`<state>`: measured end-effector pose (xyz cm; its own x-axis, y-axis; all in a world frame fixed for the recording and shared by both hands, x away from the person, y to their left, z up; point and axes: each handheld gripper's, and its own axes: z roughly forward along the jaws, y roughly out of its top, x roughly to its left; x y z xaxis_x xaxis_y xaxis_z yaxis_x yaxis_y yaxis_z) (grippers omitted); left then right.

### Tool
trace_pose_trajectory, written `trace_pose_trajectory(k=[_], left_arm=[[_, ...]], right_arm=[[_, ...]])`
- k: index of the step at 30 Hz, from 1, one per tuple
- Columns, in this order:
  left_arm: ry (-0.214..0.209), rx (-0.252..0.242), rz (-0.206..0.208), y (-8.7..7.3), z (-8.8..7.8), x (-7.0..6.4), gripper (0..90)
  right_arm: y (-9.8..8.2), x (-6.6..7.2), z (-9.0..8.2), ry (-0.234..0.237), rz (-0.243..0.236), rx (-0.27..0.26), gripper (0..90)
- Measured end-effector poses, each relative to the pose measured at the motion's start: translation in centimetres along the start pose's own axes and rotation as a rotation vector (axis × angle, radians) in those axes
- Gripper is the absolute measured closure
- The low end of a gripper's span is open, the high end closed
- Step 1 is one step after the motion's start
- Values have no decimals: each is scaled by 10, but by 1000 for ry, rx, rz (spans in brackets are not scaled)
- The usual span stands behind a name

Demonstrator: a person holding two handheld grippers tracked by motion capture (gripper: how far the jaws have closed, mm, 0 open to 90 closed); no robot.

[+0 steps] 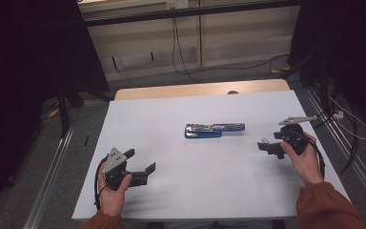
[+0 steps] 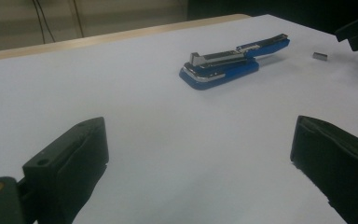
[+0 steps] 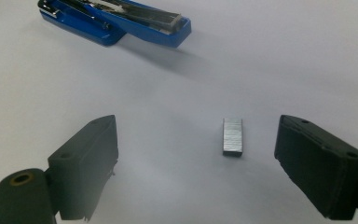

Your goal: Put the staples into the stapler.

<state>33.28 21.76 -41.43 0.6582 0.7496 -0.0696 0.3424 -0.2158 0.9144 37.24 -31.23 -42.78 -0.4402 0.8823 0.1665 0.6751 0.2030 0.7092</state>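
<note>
Looks like early days for loading the stapler: the blue stapler lies swung open mid-table, and the little strip of staples sits loose on the table between the right gripper's spread jaws, nearer one of them and not pinched yet. The left gripper hangs spread and empty near the table's front edge, well away from the stapler. Can't really tell if the stapler's tray already has staples in it, and in the high view the strip is just a speck.
</note>
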Motion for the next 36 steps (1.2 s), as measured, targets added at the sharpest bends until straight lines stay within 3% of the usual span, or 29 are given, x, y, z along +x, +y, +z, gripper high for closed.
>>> trace_pose_trajectory(k=[3,6,9,14,22,29,36], left_arm=[[7,-1,-6,0,1,1,42],[-1,1,5,0,1,1,42],[0,-2,8,0,1,1,42],[1,2,12,0,1,2,42],[11,13,-29,-2,2,7,42],[8,15,-23,-3,3,6,42],[10,19,-21,-2,3,6,42]], right_arm=[[3,-2,3,16,-22,31,88],[9,-3,5,8,-48,59,109],[15,-7,8,10,-60,90,187],[23,-13,16,13,-46,158,240],[27,-19,24,23,-48,207,362],[32,-23,29,-3,-75,246,444],[34,-30,34,-14,-68,286,565]])
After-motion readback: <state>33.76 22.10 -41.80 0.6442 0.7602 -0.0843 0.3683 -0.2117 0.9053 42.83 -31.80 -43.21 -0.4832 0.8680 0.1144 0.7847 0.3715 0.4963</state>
